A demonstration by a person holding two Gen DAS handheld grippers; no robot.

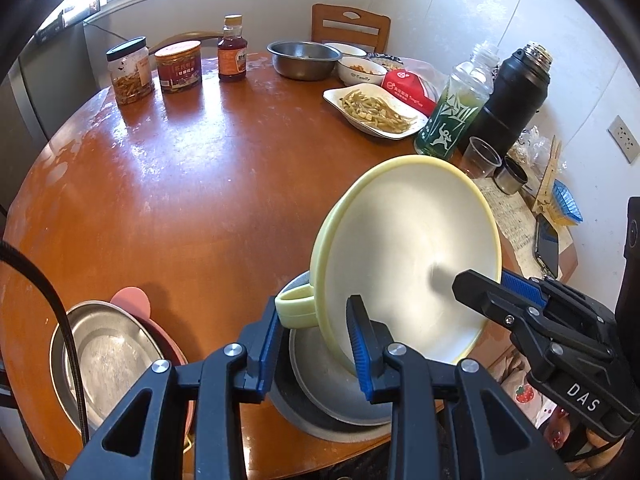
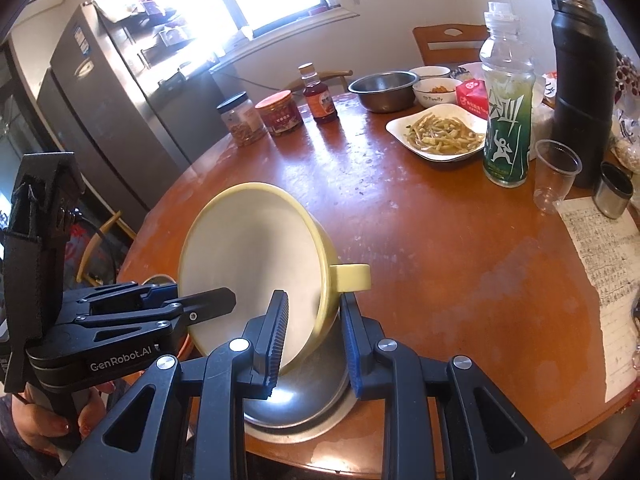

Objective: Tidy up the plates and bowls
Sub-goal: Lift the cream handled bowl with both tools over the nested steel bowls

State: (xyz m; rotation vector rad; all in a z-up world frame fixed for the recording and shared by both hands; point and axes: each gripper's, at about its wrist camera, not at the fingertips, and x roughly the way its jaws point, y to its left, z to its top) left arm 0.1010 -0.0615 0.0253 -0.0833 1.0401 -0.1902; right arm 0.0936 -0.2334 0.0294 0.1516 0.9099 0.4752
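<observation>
Left wrist view: the left gripper (image 1: 312,344) pinches the rim of the yellow bowl (image 1: 404,264) beside its handle, and the right gripper (image 1: 480,286) clamps the opposite rim, so both are closed on it. The bowl hangs tilted above the metal plate (image 1: 320,392) at the table's (image 1: 180,184) near edge; whether its low rim touches the plate I cannot tell. A second steel plate (image 1: 108,360) on a pink one (image 1: 134,298) sits near the near-left edge. To do this well, level the bowl with both grips together, centre it over the plate, lower gently, release only once it rests flat
</observation>
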